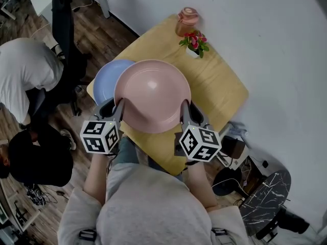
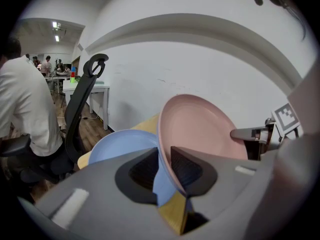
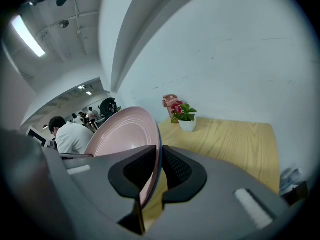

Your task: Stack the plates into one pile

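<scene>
- Plates: 2 in view. The pink plate [image 1: 152,95] is held up between the 2 grippers above the wooden counter [image 1: 219,86].
- In the head view its left part overlaps the blue plate [image 1: 106,80], which lies flat at the counter's left corner.
- The left gripper [image 1: 117,107] grips the pink plate's left rim, jaws fairly wide, the rim against 1 pad.
- The right gripper [image 1: 185,108] clamps the right rim, jaws narrow, a pad on each face.
- A potted plant [image 1: 194,44] and a pink bottle [image 1: 187,20] stand at the far corner, well apart from both plates.
</scene>
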The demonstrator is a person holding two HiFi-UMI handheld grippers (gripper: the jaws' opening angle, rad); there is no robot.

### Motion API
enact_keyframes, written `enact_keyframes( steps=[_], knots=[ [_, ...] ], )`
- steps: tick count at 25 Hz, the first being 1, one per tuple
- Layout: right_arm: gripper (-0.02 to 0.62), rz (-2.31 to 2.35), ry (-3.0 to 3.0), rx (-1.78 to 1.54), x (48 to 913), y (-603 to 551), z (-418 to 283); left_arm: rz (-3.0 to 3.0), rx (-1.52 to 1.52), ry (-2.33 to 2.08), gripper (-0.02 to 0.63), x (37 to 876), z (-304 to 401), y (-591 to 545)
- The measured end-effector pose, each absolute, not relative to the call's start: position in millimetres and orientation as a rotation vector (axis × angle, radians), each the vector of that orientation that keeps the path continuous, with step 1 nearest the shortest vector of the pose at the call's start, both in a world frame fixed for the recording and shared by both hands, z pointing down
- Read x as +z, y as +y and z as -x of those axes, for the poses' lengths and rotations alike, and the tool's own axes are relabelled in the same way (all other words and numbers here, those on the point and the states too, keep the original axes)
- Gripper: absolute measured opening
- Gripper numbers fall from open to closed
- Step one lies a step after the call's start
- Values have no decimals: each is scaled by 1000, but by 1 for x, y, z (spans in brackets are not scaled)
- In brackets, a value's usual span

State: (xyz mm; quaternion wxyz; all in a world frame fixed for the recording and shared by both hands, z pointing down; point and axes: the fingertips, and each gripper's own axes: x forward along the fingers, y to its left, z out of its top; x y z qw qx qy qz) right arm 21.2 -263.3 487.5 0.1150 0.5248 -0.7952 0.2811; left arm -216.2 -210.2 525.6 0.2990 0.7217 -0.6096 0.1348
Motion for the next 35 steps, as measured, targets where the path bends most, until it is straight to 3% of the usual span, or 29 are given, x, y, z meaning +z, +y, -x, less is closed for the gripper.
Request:
enact_keyframes(
  steps=[17, 35],
  knots=[
    [43, -1998, -2087, 807, 465, -224, 27, -2212, 422, -1247, 133, 512, 267, -259],
    [45, -1940, -1943, 976, 546, -231, 110, -2138, 661, -1179, 135, 570, 350, -270]
  ],
)
